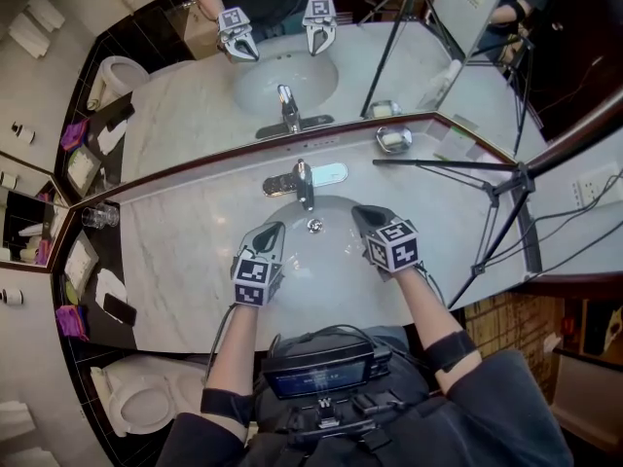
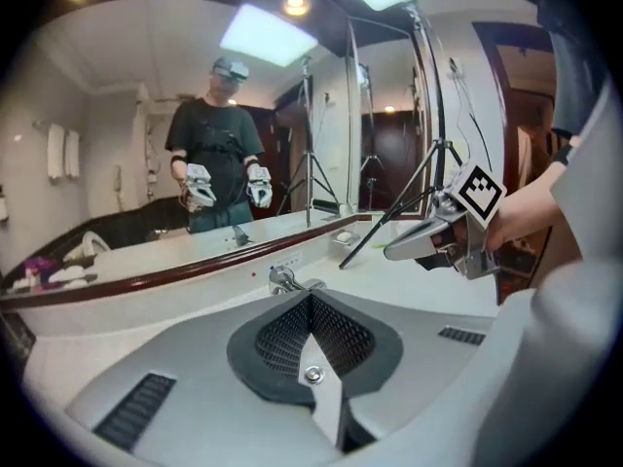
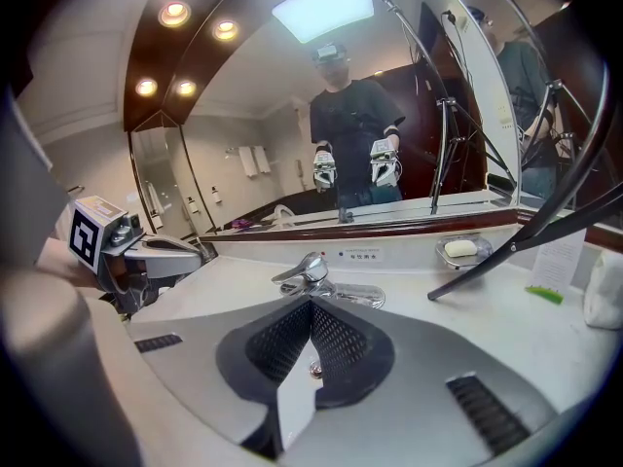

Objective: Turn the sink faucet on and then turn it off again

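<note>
Head view: marble counter (image 1: 185, 251); sink (image 1: 326, 272) at its front edge; faucet (image 1: 307, 195) at the sink's back rim, nothing touching it. Left gripper (image 1: 275, 229) and right gripper (image 1: 361, 213) hover over the sink, both with jaws together and empty. Risk: closed jaws may slide off the smooth lever (image 1: 301, 170), jerking it wide.
</note>
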